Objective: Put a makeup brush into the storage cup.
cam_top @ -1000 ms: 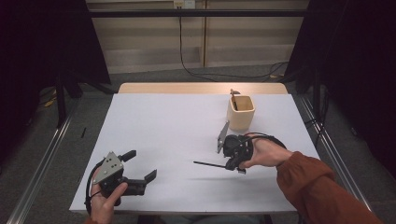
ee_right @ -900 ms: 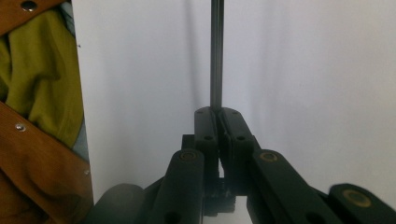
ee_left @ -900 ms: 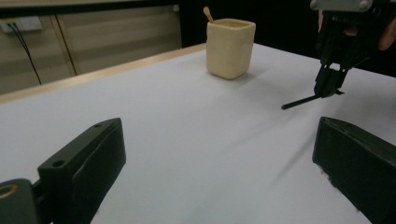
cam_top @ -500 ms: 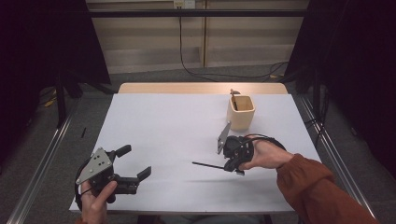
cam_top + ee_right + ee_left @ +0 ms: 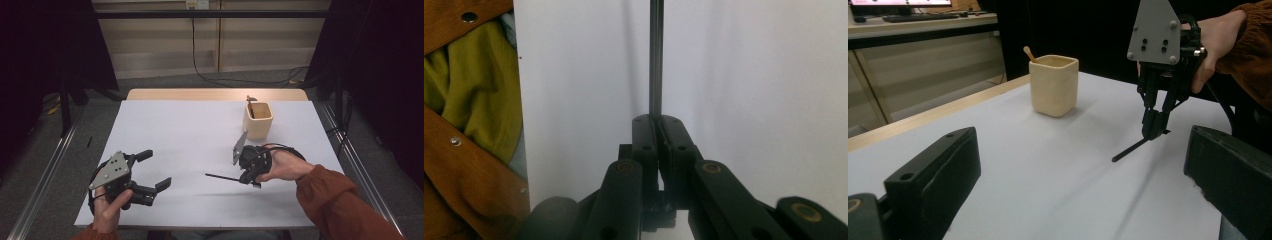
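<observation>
**Thin black stick pinched at one end by the right gripper**

The black stick [image 5: 222, 177] lies low over the white table [image 5: 190, 135], slightly right of centre, at about 7 o'clock from the cream cup [image 5: 258, 121] and well apart from it. Its free end points toward 9 o'clock; the other end sits between the jaws of the right gripper [image 5: 248, 178], which are closed tight on it. In the right gripper view the stick [image 5: 655, 55] runs straight out from the pinched jaw tips.

Judgement: slender, rigid, very light; smooth and round in section, so likely to pivot or slide in a tip grip. An end hold gives a long lever, so any knock at the free end could twist it loose. A hold nearer mid-length would be steadier; the end hold suits dropping it upright into the cup.

The cup [image 5: 1053, 85] stands upright, a wooden stick [image 5: 1029, 53] leaning inside it.

The left gripper [image 5: 153, 172] sits at 8 o'clock on the table, jaws wide apart, empty, well apart from the stick.
</observation>
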The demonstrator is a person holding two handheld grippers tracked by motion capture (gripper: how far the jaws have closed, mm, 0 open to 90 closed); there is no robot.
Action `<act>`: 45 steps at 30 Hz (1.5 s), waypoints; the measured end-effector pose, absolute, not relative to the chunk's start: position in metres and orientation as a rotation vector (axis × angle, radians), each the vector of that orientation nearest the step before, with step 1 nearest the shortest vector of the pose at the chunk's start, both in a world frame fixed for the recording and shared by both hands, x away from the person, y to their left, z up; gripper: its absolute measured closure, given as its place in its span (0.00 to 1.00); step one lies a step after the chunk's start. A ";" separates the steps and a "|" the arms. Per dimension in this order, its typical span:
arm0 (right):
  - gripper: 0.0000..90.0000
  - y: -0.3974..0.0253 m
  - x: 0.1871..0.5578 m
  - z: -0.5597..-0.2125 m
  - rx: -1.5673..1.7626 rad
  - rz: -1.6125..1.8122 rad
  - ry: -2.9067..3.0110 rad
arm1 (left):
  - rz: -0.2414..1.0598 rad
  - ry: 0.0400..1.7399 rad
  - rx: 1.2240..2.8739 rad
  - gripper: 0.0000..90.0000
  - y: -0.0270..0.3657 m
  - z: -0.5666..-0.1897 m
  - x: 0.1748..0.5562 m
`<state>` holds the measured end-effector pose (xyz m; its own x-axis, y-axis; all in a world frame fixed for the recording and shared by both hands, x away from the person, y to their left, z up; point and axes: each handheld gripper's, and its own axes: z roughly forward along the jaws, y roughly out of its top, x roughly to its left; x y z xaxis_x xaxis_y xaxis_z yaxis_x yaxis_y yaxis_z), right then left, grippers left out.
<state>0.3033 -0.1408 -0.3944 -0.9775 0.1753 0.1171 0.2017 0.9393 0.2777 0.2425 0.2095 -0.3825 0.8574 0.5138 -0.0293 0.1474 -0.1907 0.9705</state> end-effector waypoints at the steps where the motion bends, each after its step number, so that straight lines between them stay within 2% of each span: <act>1: 0.96 -0.140 0.302 -0.395 -0.287 -0.433 -3.002 | 0.354 0.506 1.764 0.02 0.208 -0.382 0.243; 20: 0.96 -0.140 0.303 -0.393 -0.303 -0.454 -2.984 | 0.273 0.434 1.840 0.03 0.167 -0.379 0.267; 45: 0.96 -0.135 0.305 -0.390 -0.269 -0.416 -2.994 | 0.177 0.360 2.049 0.04 0.123 -0.376 0.290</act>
